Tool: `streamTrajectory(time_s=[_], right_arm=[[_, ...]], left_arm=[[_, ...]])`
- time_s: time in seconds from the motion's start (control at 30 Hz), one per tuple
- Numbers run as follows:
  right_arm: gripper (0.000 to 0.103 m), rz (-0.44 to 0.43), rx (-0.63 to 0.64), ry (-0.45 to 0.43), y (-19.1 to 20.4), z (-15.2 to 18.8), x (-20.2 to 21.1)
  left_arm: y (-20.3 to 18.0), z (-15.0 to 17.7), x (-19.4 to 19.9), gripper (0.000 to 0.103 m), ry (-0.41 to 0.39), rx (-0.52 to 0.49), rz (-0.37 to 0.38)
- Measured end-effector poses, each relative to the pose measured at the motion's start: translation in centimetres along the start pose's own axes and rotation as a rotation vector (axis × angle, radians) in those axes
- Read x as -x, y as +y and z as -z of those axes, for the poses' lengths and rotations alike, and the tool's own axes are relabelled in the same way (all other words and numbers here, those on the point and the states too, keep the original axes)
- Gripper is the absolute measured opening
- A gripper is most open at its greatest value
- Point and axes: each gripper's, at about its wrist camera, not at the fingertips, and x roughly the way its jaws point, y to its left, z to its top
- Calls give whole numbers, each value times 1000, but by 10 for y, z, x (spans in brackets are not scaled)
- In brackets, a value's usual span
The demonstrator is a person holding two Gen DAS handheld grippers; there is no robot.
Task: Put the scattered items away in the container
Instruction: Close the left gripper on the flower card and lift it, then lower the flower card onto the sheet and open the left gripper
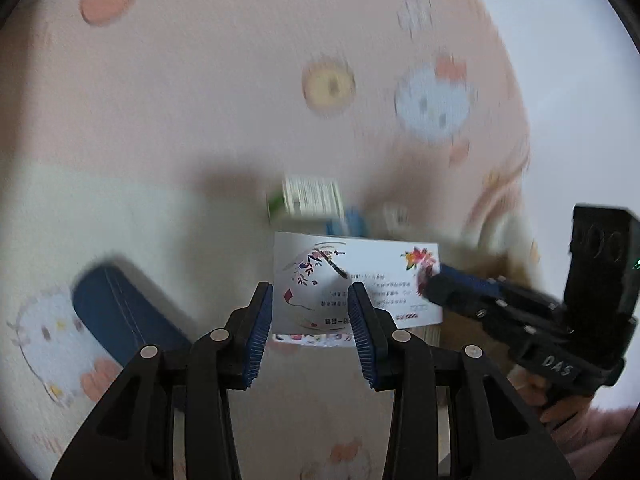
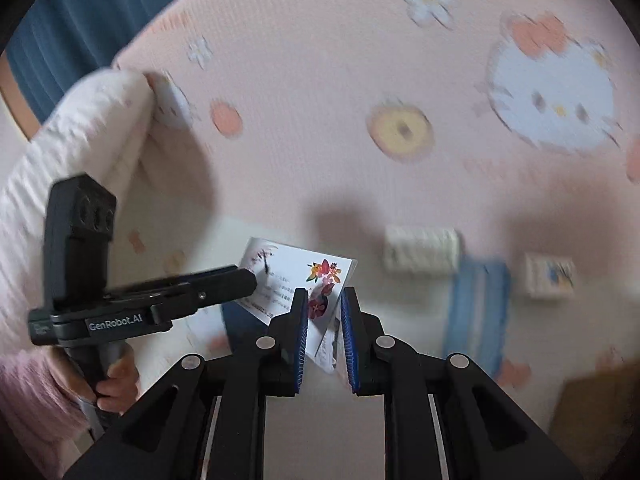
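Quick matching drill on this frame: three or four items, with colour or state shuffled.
Items:
1. floral card
2. right tongs
3. case
4. sleeve

Colour or state:
a. pink
b. dark blue, lying on the blanket
c. shut on the card's flowered edge
d. white, with printed flowers

Pairs: 1-d, 2-c, 3-b, 4-a

blurred packets (image 2: 422, 255), bedsheet (image 1: 240, 100) motion-smeared
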Motion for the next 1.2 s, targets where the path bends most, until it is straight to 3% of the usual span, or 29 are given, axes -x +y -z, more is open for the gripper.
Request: streamTrajectory(time_s=[0.17,0.27,0.43,0.67,0.83,1.0,1.03,1.2], right_arm=[[14,26,-59,126,-29,52,-8],[14,-2,-144,205,-53,84,-16],[14,11,-212,282,-71,119,-32],[14,20,-181,256,-71,120,-10],[14,-13,-184,280,-68,125,12],[14,-1,-145,288,-69,132,-3],[14,-2,-137,283,-70,132,-8],[14,12,-80,287,-81,131,-42]], left_arm=[[-8,35,-20,41,102,29,46],[-18,40,-37,41,113,-17,43],[-46,49,-90,41,230,-62,2],[-77,56,-66,41,205,-152,15],[-85,68,-61,41,255,-173,11],[-68,77,-90,41,289,-168,-49],[-65,76,-97,41,296,-150,9],[-41,73,-136,41,345,-113,-76]])
